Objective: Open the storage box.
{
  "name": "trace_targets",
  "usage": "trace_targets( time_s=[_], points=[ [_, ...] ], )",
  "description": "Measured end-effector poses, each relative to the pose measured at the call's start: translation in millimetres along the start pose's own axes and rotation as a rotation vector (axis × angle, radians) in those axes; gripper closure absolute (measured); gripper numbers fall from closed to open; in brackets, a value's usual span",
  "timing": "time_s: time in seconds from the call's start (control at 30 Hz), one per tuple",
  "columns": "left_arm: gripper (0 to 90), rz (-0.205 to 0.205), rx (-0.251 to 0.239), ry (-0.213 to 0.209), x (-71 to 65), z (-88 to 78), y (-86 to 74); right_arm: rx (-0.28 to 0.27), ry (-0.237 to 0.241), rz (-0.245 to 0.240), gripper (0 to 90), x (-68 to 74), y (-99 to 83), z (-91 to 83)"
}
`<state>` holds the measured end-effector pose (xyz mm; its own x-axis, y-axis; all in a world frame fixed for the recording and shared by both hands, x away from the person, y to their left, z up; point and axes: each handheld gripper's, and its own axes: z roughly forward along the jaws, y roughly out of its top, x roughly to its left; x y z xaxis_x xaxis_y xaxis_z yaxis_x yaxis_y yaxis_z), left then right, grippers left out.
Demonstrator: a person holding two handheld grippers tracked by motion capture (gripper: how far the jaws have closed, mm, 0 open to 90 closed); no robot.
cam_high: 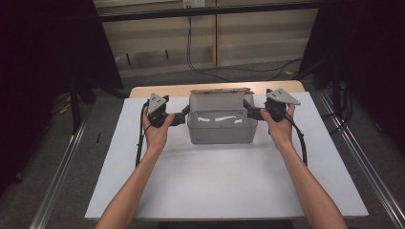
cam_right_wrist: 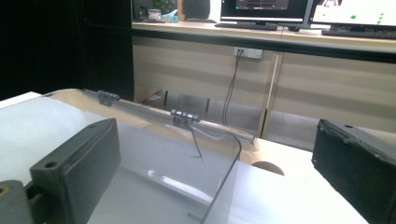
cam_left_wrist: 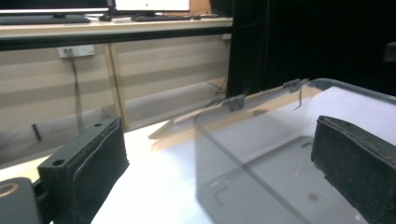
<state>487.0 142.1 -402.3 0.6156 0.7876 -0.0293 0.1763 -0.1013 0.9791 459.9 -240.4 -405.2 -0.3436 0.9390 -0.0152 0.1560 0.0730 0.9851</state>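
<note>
So the left gripper (cam_high: 183,116) sits wide open, jaws straddling the left end wall of the clear plastic box (cam_high: 222,128), one jaw inside and one outside. Right gripper (cam_high: 250,111) mirrors it on the right end wall, also spread wide, nothing pinched yet. The box sits mid-table on the white board (cam_high: 224,183), lid (cam_high: 218,91) flipped open at the back, long axis running straight between the two grippers. Both look equally close, so I'd guess a two-handed squeeze and lift comes next.

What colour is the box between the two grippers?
The box is clear, grey-tinted plastic, with its lid open behind it. It shows best in the high view.
</note>
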Motion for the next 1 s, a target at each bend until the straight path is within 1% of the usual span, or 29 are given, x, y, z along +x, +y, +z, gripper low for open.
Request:
trace_targets(
  time_s=[0.07, 0.1, 0.13, 0.2, 0.23, 0.3, 0.33, 0.37, 0.43, 0.47, 0.5, 0.53, 0.57, 0.6, 0.63, 0.7, 0.73, 0.77, 0.8, 0.87, 0.93, 1.0],
  points=[
    [3.3, -0.004, -0.004, 0.009, 1.5, -5.5, -1.6, -0.003, -0.006, -0.011, 0.7, 2.0, -2.1, -4.9],
    [3.3, -0.013, -0.006, 0.015, 1.8, -7.7, -2.4, -0.001, -0.004, -0.004, 0.3, 2.2, -3.1, -7.0],
    [3.3, -0.009, -0.003, 0.02, 2.7, -10.3, -2.6, 0.002, -0.007, -0.001, 0.4, 2.7, -3.8, -9.2],
    [3.3, -0.011, -0.009, 0.028, 2.6, -15.8, -2.9, -0.004, -0.01, -0.011, 0.4, 4.0, -5.2, -13.6],
    [3.3, -0.02, -0.015, 0.03, 1.8, -17.6, -3.1, -0.005, -0.011, -0.01, 0.5, 4.7, -5.3, -16.0],
    [3.3, -0.007, -0.012, 0.034, 1.3, -22.9, -3.1, -0.009, -0.013, -0.01, 0.2, 6.0, -4.8, -20.1],
    [3.3, -0.002, -0.006, 0.034, 1.2, -25.6, -3.0, -0.006, -0.01, -0.019, 0.0, 6.4, -4.1, -22.6],
    [3.3, -0.007, -0.009, 0.038, 0.2, -28.4, -3.3, -0.009, -0.013, -0.024, 0.2, 6.9, -3.6, -25.2],
    [3.3, 0.009, -0.011, 0.043, -0.6, -34.1, -4.1, -0.009, -0.028, -0.046, 0.2, 7.2, -3.2, -31.3],
    [3.3, 0.016, -0.012, 0.049, -1.4, -36.4, -5.2, -0.013, -0.034, -0.049, 0.2, 7.0, -3.5, -33.2],
    [3.3, 0.033, -0.008, 0.057, -1.7, -39.0, -6.3, -0.017, -0.034, -0.044, 0.0, 6.7, -4.1, -36.1],
    [3.3, 0.026, -0.01, 0.06, -1.8, -41.7, -7.8, -0.019, -0.033, -0.039, 0.0, 6.6, -4.7, -39.0],
    [3.3, 0.026, -0.011, 0.057, -1.4, -43.5, -8.7, -0.02, -0.037, -0.048, 0.0, 7.0, -5.4, -42.2],
    [3.3, 0.033, -0.007, 0.063, -1.6, -46.3, -9.8, -0.021, -0.041, -0.05, 0.0, 7.6, -5.8, -44.3],
    [3.3, 0.032, -0.008, 0.068, -2.4, -47.9, -10.5, -0.023, -0.039, -0.055, 0.0, 8.1, -6.3, -47.7],
    [3.3, 0.033, -0.008, 0.071, -3.8, -53.4, -11.5, -0.021, -0.034, -0.049, 0.1, 9.4, -7.1, -52.8],
    [3.3, 0.035, -0.004, 0.069, -4.6, -56.0, -11.7, -0.017, -0.026, -0.037, 0.0, 9.6, -7.2, -55.8],
    [3.3, 0.031, -0.011, 0.073, -6.2, -58.6, -12.3, -0.025, -0.019, -0.027, 0.0, 9.6, -7.9, -58.3],
    [3.3, 0.023, -0.02, 0.079, -8.1, -62.2, -13.0, -0.029, -0.022, -0.026, 0.0, 9.9, -8.4, -61.0],
    [3.3, 0.031, -0.022, 0.074, -9.0, -67.1, -14.4, -0.03, -0.029, -0.031, 0.0, 11.1, -9.4, -65.9],
    [3.3, 0.017, -0.03, 0.071, -10.7, -70.8, -16.4, -0.024, -0.022, -0.028, 0.0, 12.0, -10.0, -70.4],
    [3.3, 0.011, -0.031, 0.066, -11.7, -75.1, -19.0, -0.034, -0.023, -0.022, 0.0, 13.5, -10.0, -75.2]
  ],
)
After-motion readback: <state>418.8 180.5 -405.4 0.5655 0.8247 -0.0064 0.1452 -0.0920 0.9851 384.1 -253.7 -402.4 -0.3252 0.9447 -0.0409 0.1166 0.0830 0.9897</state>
